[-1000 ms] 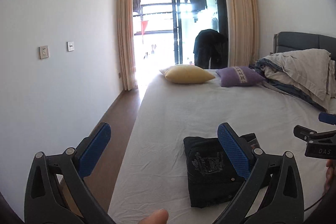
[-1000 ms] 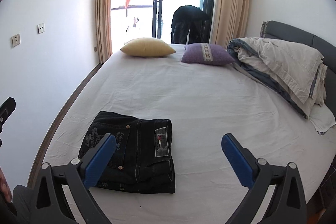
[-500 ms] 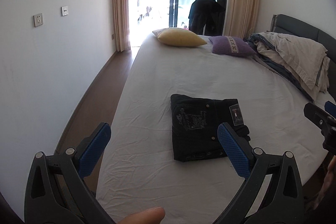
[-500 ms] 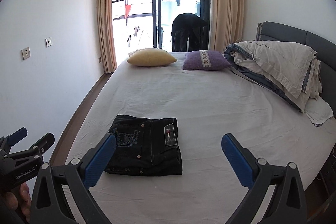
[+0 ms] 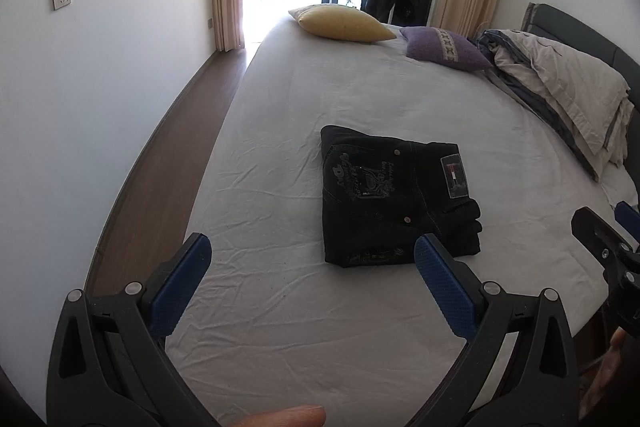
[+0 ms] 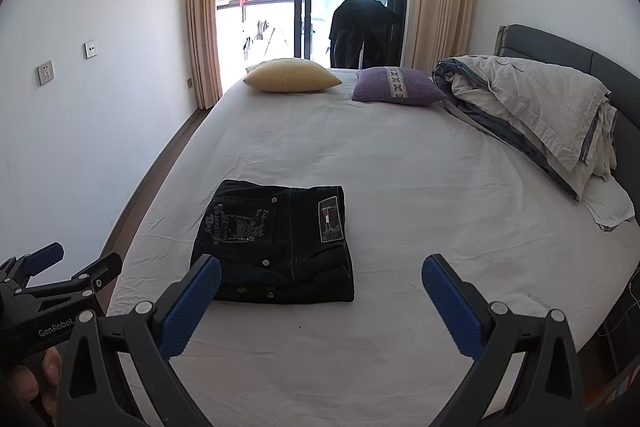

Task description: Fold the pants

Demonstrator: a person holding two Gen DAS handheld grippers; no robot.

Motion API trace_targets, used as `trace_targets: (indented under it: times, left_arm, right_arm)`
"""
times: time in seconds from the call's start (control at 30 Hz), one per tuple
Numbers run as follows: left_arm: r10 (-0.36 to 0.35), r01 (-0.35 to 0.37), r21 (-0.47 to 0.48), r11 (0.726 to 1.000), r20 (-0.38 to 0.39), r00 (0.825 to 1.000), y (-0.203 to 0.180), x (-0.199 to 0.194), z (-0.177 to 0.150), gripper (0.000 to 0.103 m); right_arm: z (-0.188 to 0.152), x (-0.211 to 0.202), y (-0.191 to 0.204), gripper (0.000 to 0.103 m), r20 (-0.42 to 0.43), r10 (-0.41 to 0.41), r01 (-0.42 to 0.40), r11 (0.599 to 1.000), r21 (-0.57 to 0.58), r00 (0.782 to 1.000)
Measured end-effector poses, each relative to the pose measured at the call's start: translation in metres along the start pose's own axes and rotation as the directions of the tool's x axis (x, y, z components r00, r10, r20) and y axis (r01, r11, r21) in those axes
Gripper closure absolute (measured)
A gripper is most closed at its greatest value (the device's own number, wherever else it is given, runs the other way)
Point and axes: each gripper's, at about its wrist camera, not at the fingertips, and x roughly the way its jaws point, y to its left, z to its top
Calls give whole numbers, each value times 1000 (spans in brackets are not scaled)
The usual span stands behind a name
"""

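Black jeans (image 5: 394, 197) lie folded into a compact rectangle on the white bed sheet (image 5: 304, 131), back pocket print and waist label facing up. They also show in the right wrist view (image 6: 276, 247). My left gripper (image 5: 312, 259) is open and empty, held above the bed short of the jeans. My right gripper (image 6: 320, 279) is open and empty, also back from the jeans, whose near edge lies between its blue pads. Each gripper appears at the edge of the other's view.
A yellow pillow (image 6: 292, 77) and a purple pillow (image 6: 398, 86) lie at the far end of the bed. A rumpled duvet (image 6: 536, 107) is piled along the right by the headboard. Wooden floor (image 5: 160, 155) and a wall run along the left.
Both grippers have pulled back and up from the folded jeans, staying open. The left view has tilted down, so the jeans sit further up in its frame.
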Motion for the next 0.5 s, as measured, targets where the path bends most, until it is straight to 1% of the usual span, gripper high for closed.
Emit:
trace_targets:
  times: [0.3, 0.5]
  left_arm:
    - [0, 1, 16, 1000, -32, 999, -4, 16, -3, 0]
    - [-4, 5, 27, 1000, -44, 999, -9, 18, -3, 0]
  right_arm:
    - [-3, 8, 1, 0, -21, 1, -1, 1000, 5, 1000]
    - [-4, 12, -1, 0, -30, 1, -1, 1000, 10, 1000]
